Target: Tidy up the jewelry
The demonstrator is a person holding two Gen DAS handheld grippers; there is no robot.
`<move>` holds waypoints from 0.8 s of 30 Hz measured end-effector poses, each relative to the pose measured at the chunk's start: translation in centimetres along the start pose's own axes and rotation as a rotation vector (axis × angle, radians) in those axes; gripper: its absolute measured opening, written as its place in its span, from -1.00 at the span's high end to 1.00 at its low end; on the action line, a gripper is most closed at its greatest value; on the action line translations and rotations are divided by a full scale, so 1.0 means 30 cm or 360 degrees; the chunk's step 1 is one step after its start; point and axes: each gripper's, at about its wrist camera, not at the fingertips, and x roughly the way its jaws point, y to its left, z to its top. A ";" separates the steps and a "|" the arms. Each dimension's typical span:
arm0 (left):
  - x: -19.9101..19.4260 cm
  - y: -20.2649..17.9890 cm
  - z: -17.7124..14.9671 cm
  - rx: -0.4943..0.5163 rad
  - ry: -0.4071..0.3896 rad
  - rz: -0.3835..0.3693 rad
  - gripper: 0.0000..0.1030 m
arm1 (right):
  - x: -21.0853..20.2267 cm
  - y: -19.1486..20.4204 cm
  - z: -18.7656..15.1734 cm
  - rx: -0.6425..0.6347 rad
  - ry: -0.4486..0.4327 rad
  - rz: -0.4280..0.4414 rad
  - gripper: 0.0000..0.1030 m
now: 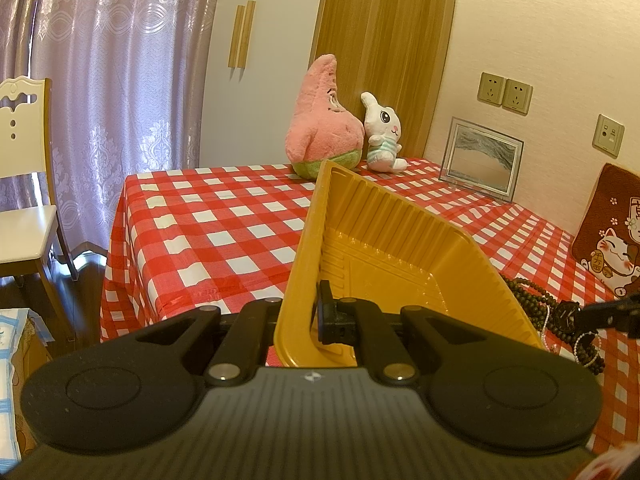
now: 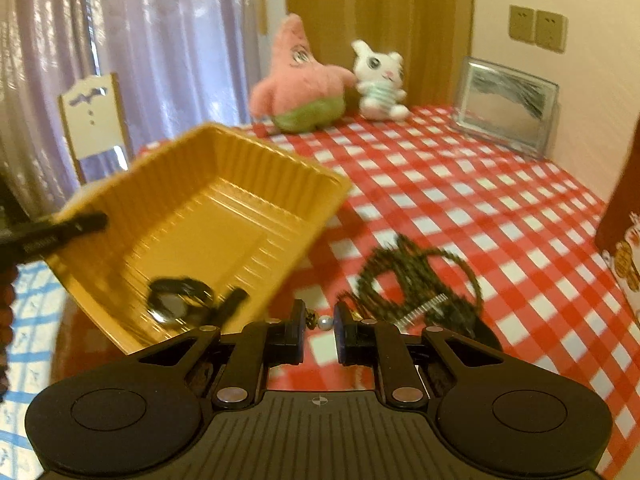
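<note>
A yellow plastic tray (image 1: 404, 240) is held tilted above the table, its near wall clamped by my left gripper (image 1: 310, 312). In the right wrist view the tray (image 2: 224, 184) is at the left with a black wristwatch (image 2: 180, 300) in its low corner. My right gripper (image 2: 319, 326) is open just above the cloth, with a small pearl bead (image 2: 325, 322) between its fingertips. A pile of dark bead necklaces (image 2: 420, 280) lies right of it, with a small silver clip (image 2: 426, 306). The pile, a black watch and a pearl strand show at the right in the left wrist view (image 1: 560, 312).
The table has a red-and-white checked cloth (image 1: 224, 224). A pink star plush (image 1: 320, 120) and a white bunny plush (image 1: 382, 132) stand at the far edge, a glass sand frame (image 1: 480, 156) by the wall, a brown cat cushion (image 1: 612, 232) at the right. A white chair (image 1: 24, 184) stands left.
</note>
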 end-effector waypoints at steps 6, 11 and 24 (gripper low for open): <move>0.000 0.000 0.000 0.0002 0.0001 0.0000 0.90 | 0.016 0.074 0.051 -0.0036 -0.0052 0.0144 0.71; -0.004 0.004 -0.003 -0.0003 -0.0003 -0.0004 0.90 | 0.057 0.169 0.089 -0.0091 -0.0068 0.0317 0.71; -0.004 0.016 -0.010 -0.0013 -0.0004 -0.0002 0.90 | 0.236 0.350 0.058 -0.0323 0.0061 0.0548 0.71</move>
